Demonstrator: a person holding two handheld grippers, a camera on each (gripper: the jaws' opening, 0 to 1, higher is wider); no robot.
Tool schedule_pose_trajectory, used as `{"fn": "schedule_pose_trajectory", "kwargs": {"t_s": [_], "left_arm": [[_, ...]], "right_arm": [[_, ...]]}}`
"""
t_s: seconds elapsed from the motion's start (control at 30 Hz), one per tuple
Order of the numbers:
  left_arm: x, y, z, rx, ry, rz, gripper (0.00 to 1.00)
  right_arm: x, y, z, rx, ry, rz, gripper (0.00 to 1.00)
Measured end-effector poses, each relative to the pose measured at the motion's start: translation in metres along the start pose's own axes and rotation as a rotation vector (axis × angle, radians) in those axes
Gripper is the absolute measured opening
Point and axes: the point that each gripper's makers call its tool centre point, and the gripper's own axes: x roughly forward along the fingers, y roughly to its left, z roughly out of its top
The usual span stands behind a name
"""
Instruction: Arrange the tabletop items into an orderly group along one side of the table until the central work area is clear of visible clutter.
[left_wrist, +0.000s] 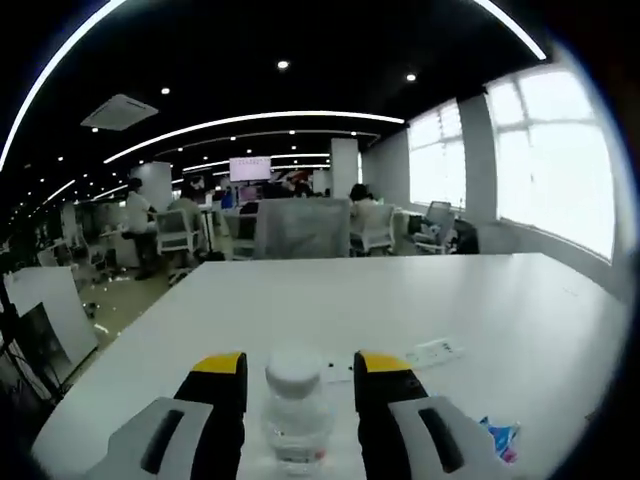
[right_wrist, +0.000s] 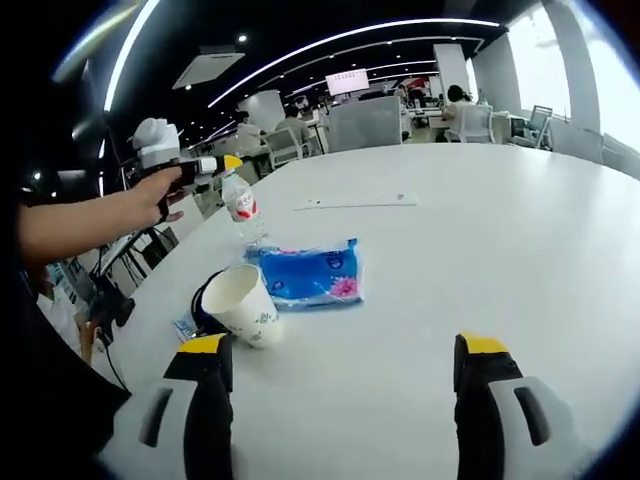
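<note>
Setting: a large white table (right_wrist: 520, 230) in an open office, with chairs and seated people far behind it.
Left gripper: seen from its own camera, the left gripper (left_wrist: 297, 385) has its yellow-tipped jaws on either side of a small clear water bottle (left_wrist: 294, 405) with a white cap. In the right gripper view the same gripper (right_wrist: 228, 163), held in a person's hand (right_wrist: 150, 200), appears to carry the bottle (right_wrist: 240, 205) by its neck near the table's left edge. Whether the bottle's base rests on the table or hangs just above it cannot be told.
Right gripper: the right gripper (right_wrist: 340, 360) is spread wide with nothing between its jaws, poised over bare tabletop.
Items near the left edge: a white paper cup (right_wrist: 245, 303) tilts against a dark round object (right_wrist: 203, 303) that is partly hidden. Just beside it lies a blue tissue pack (right_wrist: 310, 273). A small blue wrapper (right_wrist: 184, 327) lies at the cup's foot.
Items farther out: a thin white strip (right_wrist: 355, 202) lies well apart from the group, towards the table's middle.
Progress: judged about midway. Cup, pack and bottle already cluster on one side, but loosely.
Left to do: likely set the bottle down, right the cup, bring over the strip and tidy the group.
</note>
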Motion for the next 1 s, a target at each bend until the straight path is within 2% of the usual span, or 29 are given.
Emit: {"fn": "schedule_pose_trajectory", "kwargs": {"t_s": [0.07, 0.1, 0.17, 0.3, 0.4, 0.5, 0.63, 0.83, 1.0], "left_arm": [[0.005, 0.002, -0.007, -0.003, 0.013, 0.012, 0.36], [0.008, -0.003, -0.009, 0.014, 0.029, 0.014, 0.31], [0.01, 0.002, -0.01, 0.046, 0.025, 0.031, 0.24], [0.014, 0.003, -0.004, 0.044, 0.003, 0.031, 0.26], [0.019, 0.002, -0.006, 0.043, 0.01, 0.019, 0.24], [0.017, 0.003, -0.007, 0.009, 0.01, 0.013, 0.22], [0.016, 0.001, -0.006, 0.008, 0.017, -0.007, 0.21], [0.015, -0.002, -0.007, 0.029, 0.026, -0.027, 0.21], [0.014, -0.008, -0.006, 0.061, 0.041, -0.072, 0.2]], "right_arm": [[-0.001, -0.002, -0.001, 0.008, -0.001, -0.003, 0.87], [-0.001, -0.002, -0.002, 0.011, -0.001, -0.005, 0.87], [-0.001, -0.003, -0.005, 0.015, 0.006, -0.006, 0.87], [0.0, -0.004, -0.008, 0.022, 0.012, -0.008, 0.87], [0.001, -0.003, -0.01, 0.024, 0.017, -0.007, 0.86], [0.001, -0.003, -0.011, 0.018, 0.022, -0.009, 0.86], [0.002, -0.005, -0.013, 0.022, 0.026, -0.013, 0.85], [0.003, -0.005, -0.014, 0.017, 0.031, -0.014, 0.85], [0.002, -0.006, -0.013, 0.022, 0.021, -0.02, 0.85]]}}
